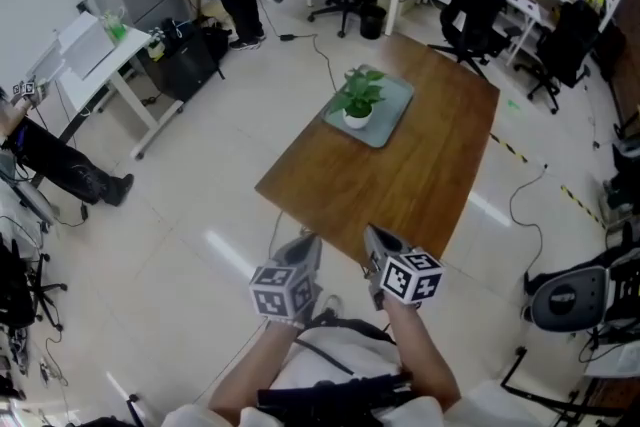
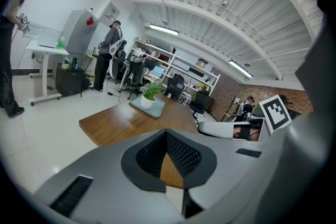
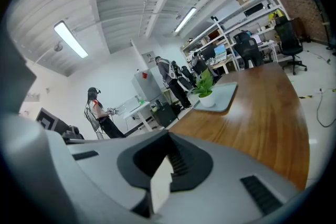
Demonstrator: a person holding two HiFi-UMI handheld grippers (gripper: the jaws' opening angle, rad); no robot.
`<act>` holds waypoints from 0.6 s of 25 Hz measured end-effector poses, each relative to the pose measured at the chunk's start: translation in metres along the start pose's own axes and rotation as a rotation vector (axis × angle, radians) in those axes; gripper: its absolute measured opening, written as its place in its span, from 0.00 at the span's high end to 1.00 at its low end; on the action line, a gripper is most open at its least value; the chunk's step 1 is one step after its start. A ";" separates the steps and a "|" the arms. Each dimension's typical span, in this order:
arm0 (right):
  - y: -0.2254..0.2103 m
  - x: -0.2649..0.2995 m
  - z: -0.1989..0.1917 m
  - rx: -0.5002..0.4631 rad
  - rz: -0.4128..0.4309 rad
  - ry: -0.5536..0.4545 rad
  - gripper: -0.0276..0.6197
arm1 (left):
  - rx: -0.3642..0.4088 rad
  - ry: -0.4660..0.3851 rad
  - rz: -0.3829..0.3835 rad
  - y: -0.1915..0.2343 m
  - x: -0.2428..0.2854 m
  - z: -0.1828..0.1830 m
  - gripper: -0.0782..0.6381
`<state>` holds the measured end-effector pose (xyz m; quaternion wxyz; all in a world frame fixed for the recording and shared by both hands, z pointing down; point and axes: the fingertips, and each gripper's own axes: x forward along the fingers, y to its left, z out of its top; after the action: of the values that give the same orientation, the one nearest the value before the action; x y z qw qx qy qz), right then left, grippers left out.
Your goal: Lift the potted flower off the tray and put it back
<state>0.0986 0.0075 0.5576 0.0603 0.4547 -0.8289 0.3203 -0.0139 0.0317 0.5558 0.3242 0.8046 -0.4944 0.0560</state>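
- Head view looks steeply down from above the person, with the bench [image 1: 400, 180] ahead
- Left gripper view looks low along its own jaws, towards the bench's near corner
- Right gripper view looks likewise, closer over the bench top
- All three share the bench, tray [image 1: 396, 115] and potted flower [image 1: 357, 98]

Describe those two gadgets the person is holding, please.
The left gripper and right gripper are smooth grey shells tapering to black, grid-textured jaw pads. Each carries a white cube printed with black square markers. The person wears a white top.
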 end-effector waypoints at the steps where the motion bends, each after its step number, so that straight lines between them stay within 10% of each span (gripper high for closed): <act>1: -0.003 0.002 0.001 0.004 0.001 -0.001 0.95 | 0.004 0.001 0.001 0.000 0.004 0.002 0.90; 15: -0.043 0.046 0.037 0.043 -0.025 -0.039 0.95 | 0.069 0.024 -0.037 0.009 0.064 0.039 0.90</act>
<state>0.1138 -0.0635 0.5667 0.0383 0.4725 -0.8170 0.3282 0.0021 -0.0419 0.5560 0.3032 0.8236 -0.4731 0.0768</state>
